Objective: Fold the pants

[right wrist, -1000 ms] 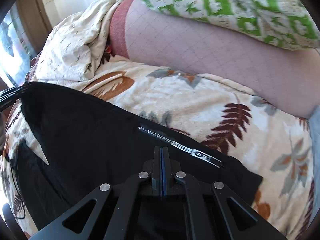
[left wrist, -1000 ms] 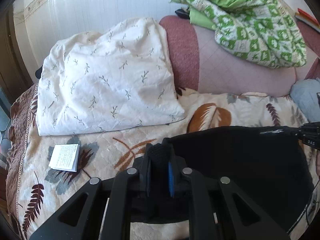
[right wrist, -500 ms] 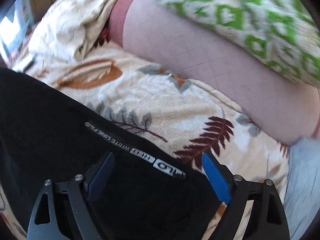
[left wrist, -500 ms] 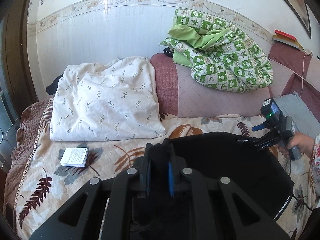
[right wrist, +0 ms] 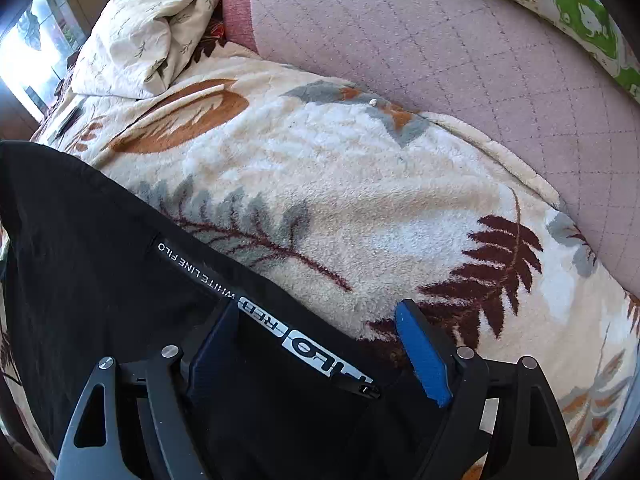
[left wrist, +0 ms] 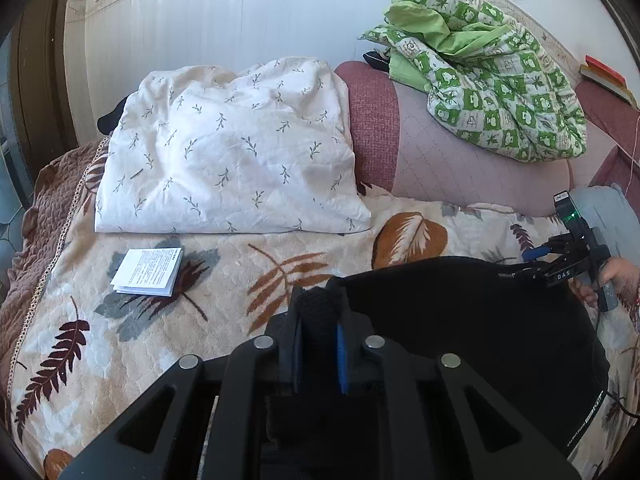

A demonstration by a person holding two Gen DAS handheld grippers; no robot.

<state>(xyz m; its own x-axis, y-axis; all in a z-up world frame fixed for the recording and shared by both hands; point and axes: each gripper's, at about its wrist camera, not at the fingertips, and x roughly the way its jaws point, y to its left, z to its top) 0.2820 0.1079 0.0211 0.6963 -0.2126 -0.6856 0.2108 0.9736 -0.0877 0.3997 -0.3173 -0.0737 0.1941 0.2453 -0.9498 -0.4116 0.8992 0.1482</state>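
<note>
Two wrist-cam views over a bed w/ a leaf-print blanket (left wrist: 168, 336). Black pants (left wrist: 472, 320) lie spread on the blanket, near edge of the bed, white lettering along one seam.

Left gripper (left wrist: 318, 344): jaws together, clamped on a bunched fold of the pants at their left corner; black cloth fills the narrow gap between the pads.

Right gripper (right wrist: 316, 344): jaws wide apart and closing slightly, pointing steeply down over the pants' lettered edge. Cloth lies between the blue pads (right wrist: 420, 356) but they don't press on it. In the left view this gripper (left wrist: 538, 258) sits at the pants' far right corner, held by a hand (left wrist: 616, 280).

Behind: white pillow w/ small sprig print (left wrist: 224, 160) to the left, leaning on a pink headrest (left wrist: 460, 160). Green-and-white quilt (left wrist: 492, 92) heaped on top of the headrest. Small folded paper leaflet (left wrist: 148, 270) on the blanket, just in front of the pillow, well apart from the pants.
</note>
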